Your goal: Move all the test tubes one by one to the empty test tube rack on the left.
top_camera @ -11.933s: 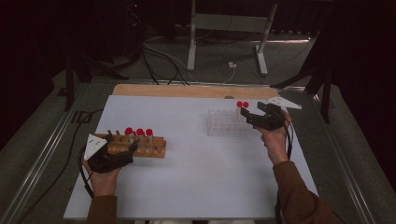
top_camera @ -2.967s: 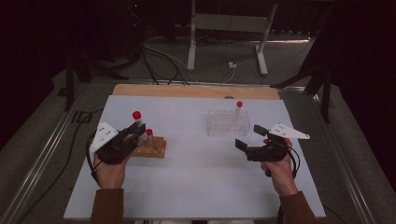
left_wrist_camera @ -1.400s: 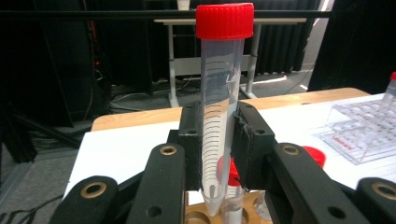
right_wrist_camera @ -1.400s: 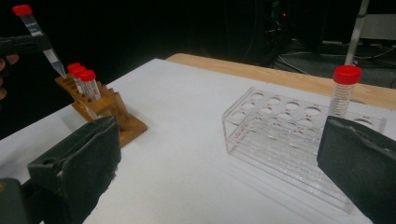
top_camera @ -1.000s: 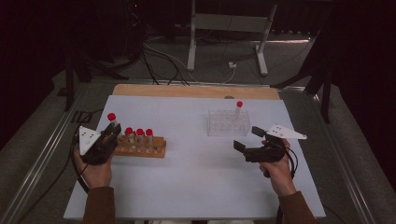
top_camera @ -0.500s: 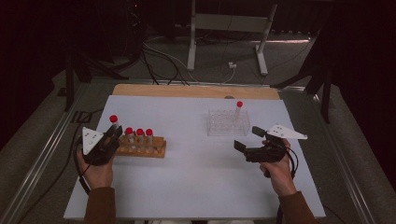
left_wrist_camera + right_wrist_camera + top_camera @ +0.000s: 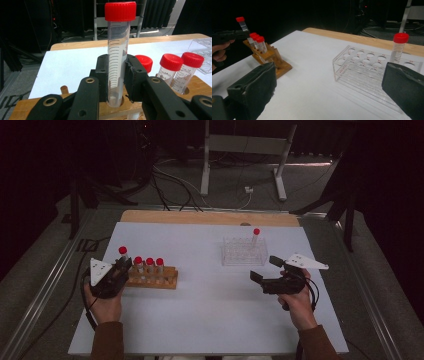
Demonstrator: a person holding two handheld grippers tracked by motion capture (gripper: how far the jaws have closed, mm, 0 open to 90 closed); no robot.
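We are gripping a red-capped tube (image 7: 117, 57) in the left tongs (image 7: 117, 82), its base at a hole at the nine-o'clock end of the wooden rack (image 7: 152, 279). We are advising a straight vertical lift. The right tongs (image 7: 332, 92) are gaping, empty, near the clear rack (image 7: 372, 72).

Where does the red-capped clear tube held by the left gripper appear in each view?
High view: red-capped clear tube, far left, at the wooden rack's left end.
Left gripper view: centre, between the pads.
Right gripper view: upper left.
Shared landmark: the wooden rack.
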